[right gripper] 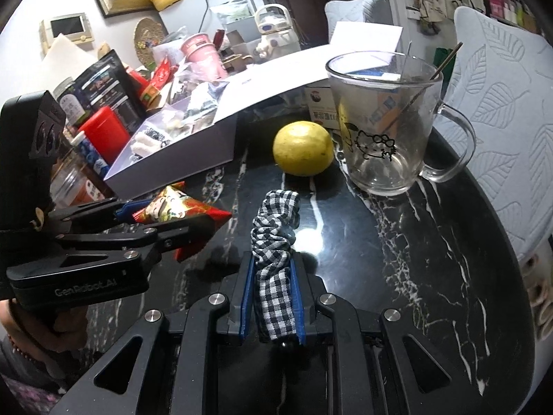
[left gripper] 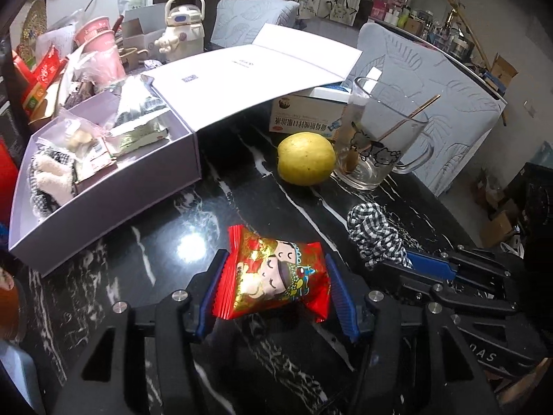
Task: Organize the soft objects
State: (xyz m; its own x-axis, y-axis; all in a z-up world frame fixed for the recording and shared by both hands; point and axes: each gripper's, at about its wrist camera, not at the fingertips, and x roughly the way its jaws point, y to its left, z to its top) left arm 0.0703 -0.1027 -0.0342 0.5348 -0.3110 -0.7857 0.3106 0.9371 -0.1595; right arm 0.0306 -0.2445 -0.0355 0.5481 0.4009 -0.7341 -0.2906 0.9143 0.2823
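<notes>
My left gripper (left gripper: 274,266) is shut on a red snack packet (left gripper: 276,273) printed with a cartoon figure, held just above the black marble table (left gripper: 207,214). In the right wrist view the same packet (right gripper: 179,207) sits crumpled between the left gripper's fingers (right gripper: 138,209). My right gripper (right gripper: 273,263) is shut on a black-and-white checked scrunchie (right gripper: 274,228), whose far end rests on the table. From the left wrist view, the scrunchie (left gripper: 373,235) pokes out of the right gripper (left gripper: 425,263). An open lavender box (left gripper: 103,200) at the left holds packets, a fuzzy white item and another checked fabric piece.
A yellow lemon (left gripper: 306,157) lies mid-table beside a glass mug (left gripper: 380,138) with a metal stirrer in it. The box's white lid (left gripper: 249,79) leans back over a medicine carton (left gripper: 304,117). Cups, bags and a red case (right gripper: 103,135) crowd the far left. Padded chair backs (right gripper: 501,103) stand at the right.
</notes>
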